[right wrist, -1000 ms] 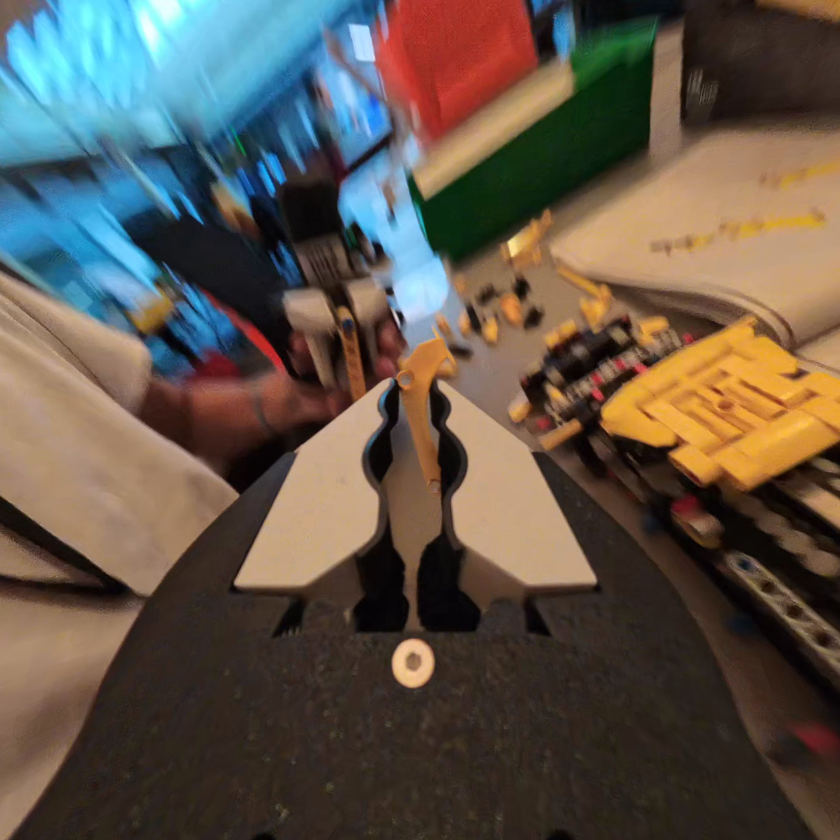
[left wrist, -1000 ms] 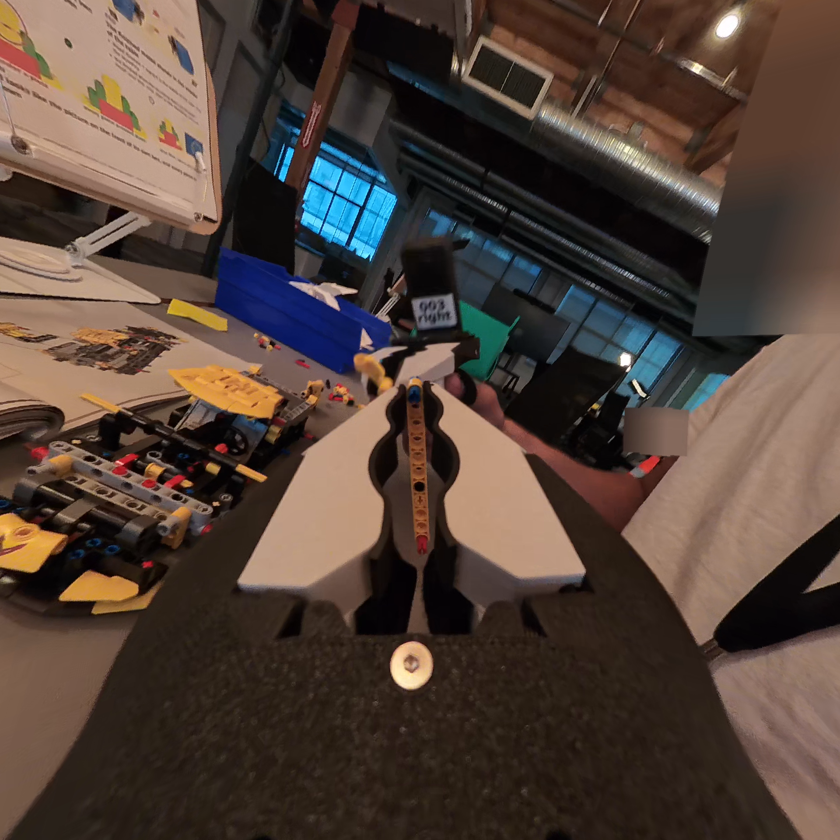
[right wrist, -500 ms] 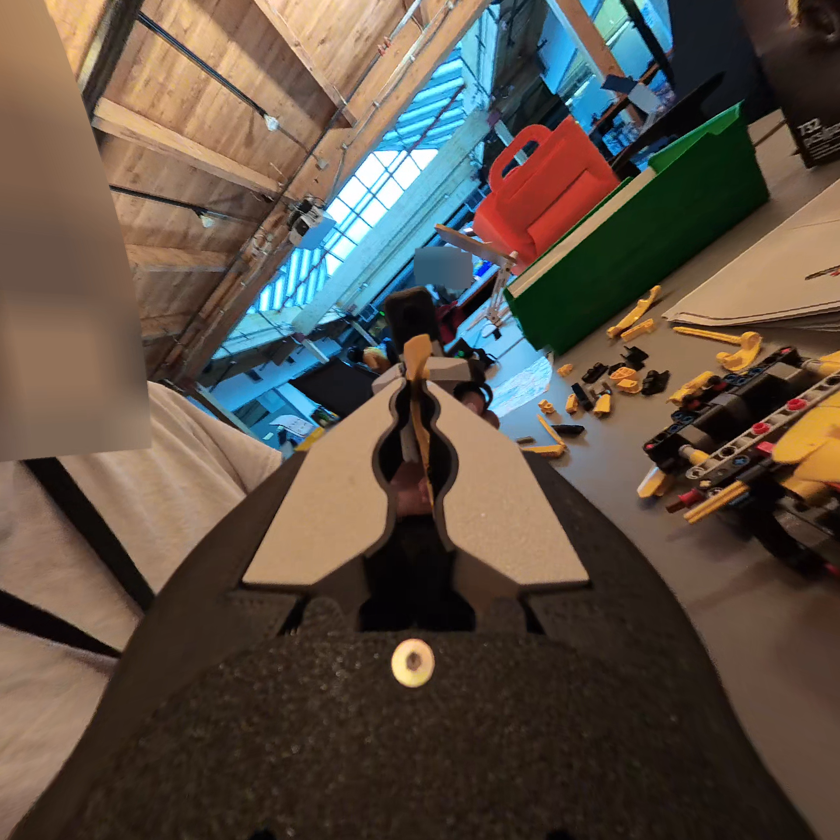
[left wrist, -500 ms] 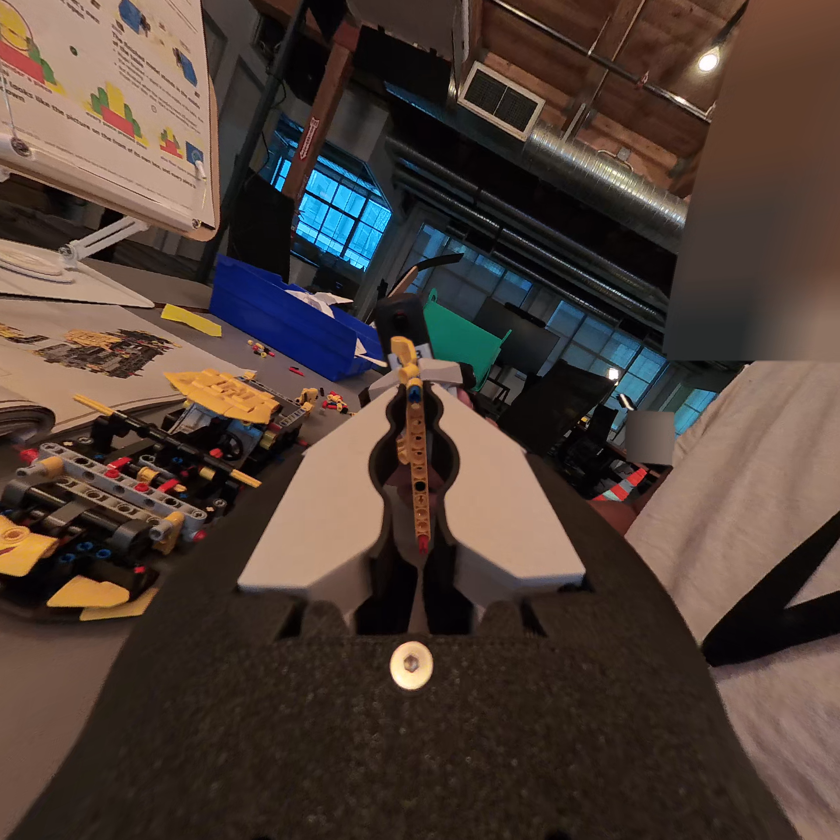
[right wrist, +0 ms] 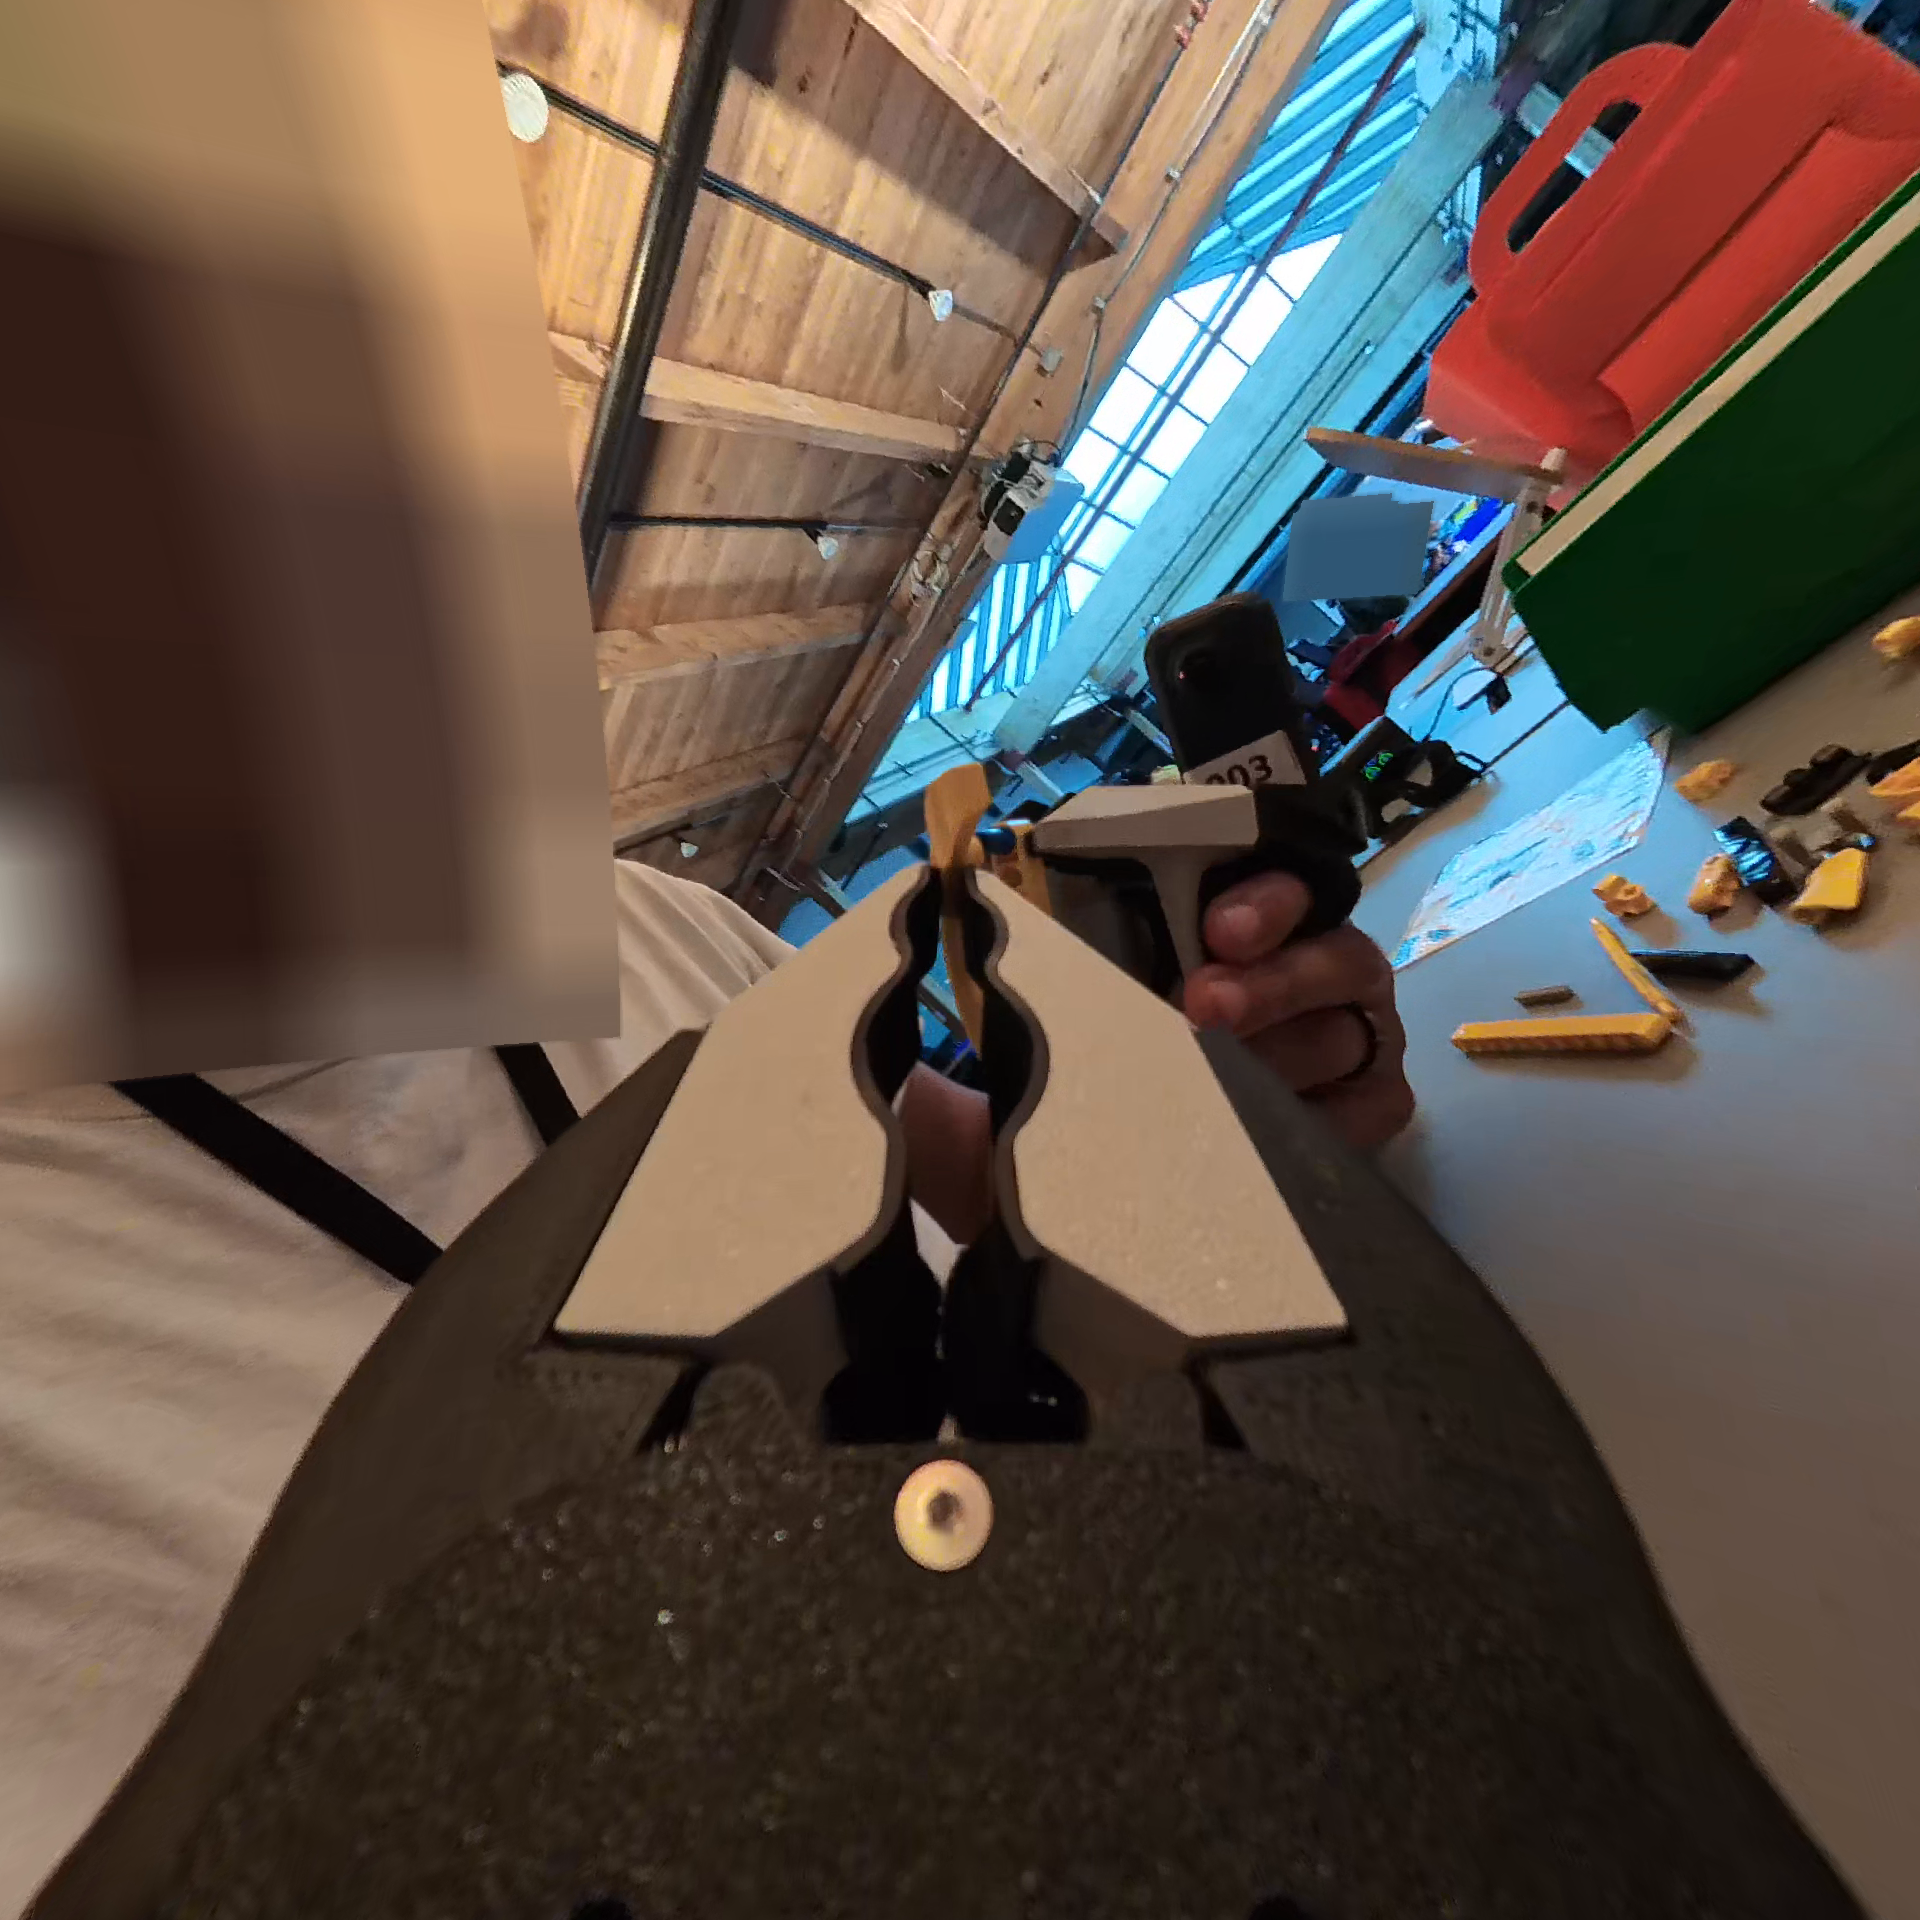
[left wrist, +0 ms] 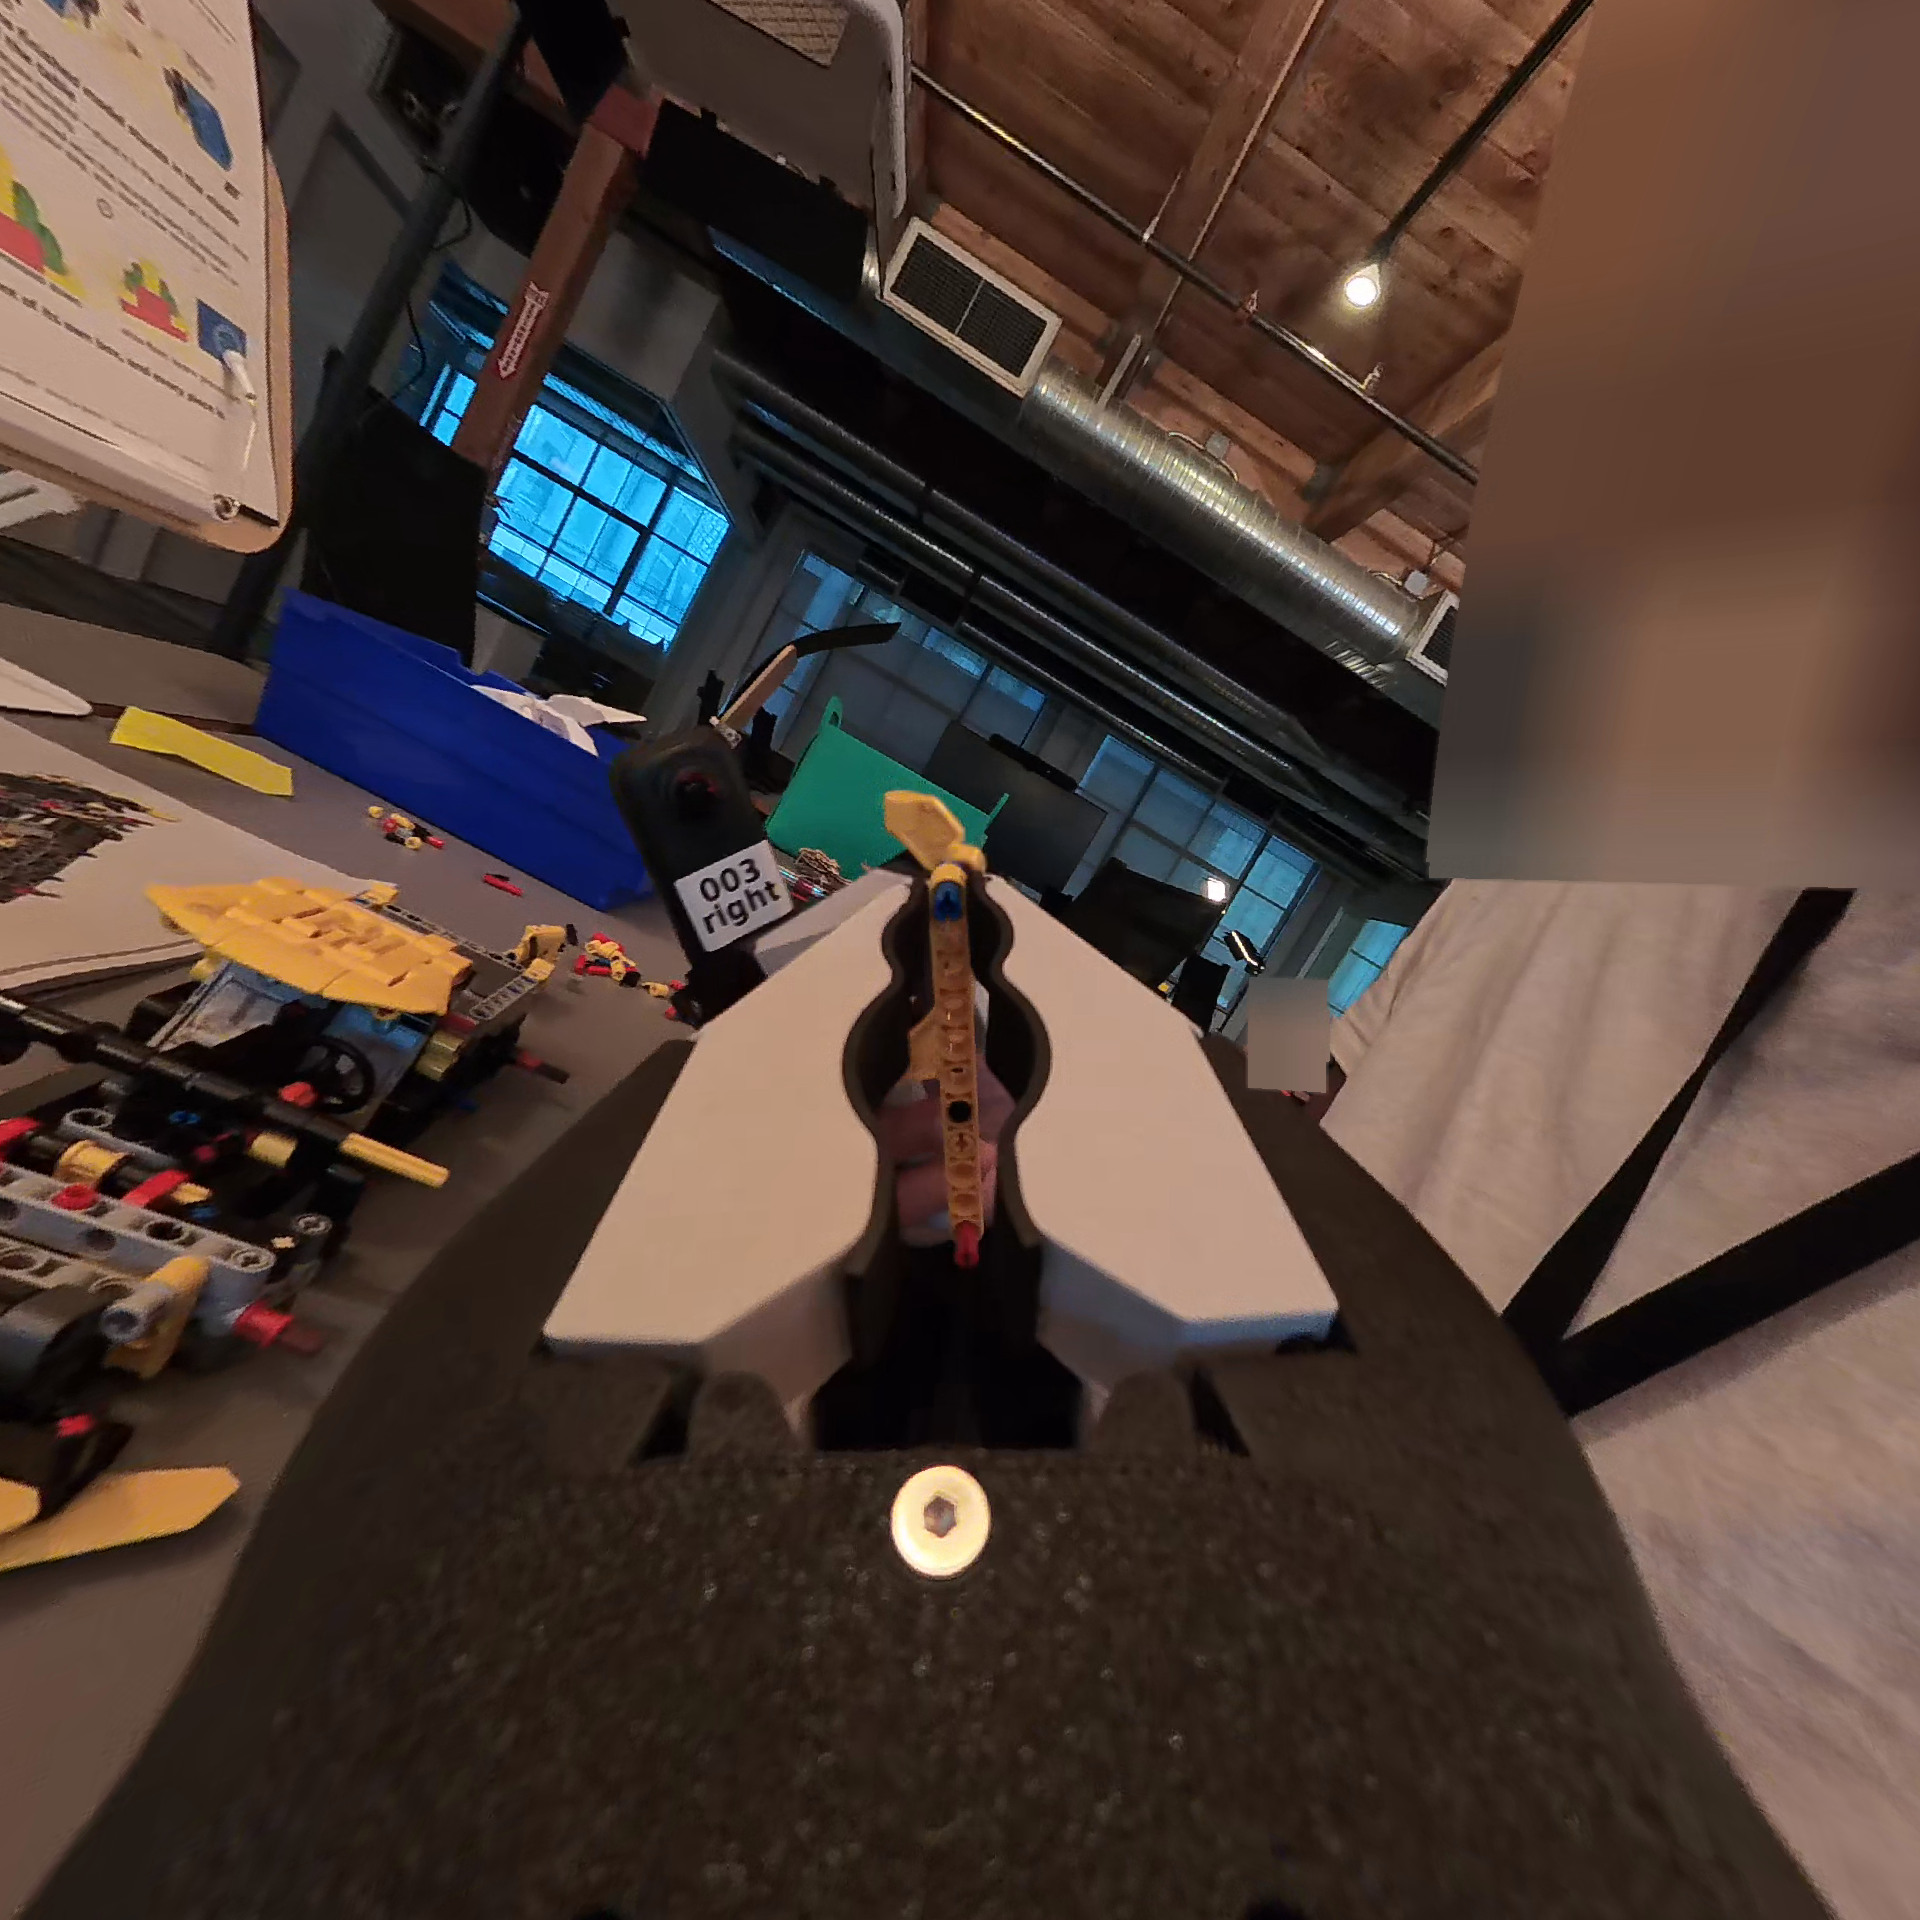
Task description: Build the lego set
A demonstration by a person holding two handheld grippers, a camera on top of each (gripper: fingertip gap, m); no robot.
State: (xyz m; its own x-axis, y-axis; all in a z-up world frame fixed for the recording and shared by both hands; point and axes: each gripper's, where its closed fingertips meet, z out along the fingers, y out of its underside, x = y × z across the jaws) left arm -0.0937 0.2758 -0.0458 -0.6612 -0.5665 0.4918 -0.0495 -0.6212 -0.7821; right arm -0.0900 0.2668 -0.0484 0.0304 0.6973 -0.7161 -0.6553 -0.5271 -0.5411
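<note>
Nearest, left wrist view: left gripper, grey fingers closed on a long yellow Technic beam that runs lengthwise between them, red pin at its near end, blue pin at its far end just past the fingertips. At that far end a yellow curved panel piece stands against the beam tip; whether the two are joined cannot be told. Right wrist view: right gripper, fingers pressed together on the same yellow curved panel piece, which rises above the tips and hangs down as a thin strip between the pads. Just beyond and to the right, the left gripper appears side-on, held by a hand with a ring. Both grippers are raised above the grey table, tips meeting, in front of a person's white shirt with black straps. Left on the table, near: partly built lego vehicle, black and grey frame with red pins, yellow bodywork on top, resting beside an open instruction booklet. Farther: loose small pieces, a blue bin, a green bin. Right wrist view, right side: scattered yellow and black parts, a green bin, a red carrier behind it.
</note>
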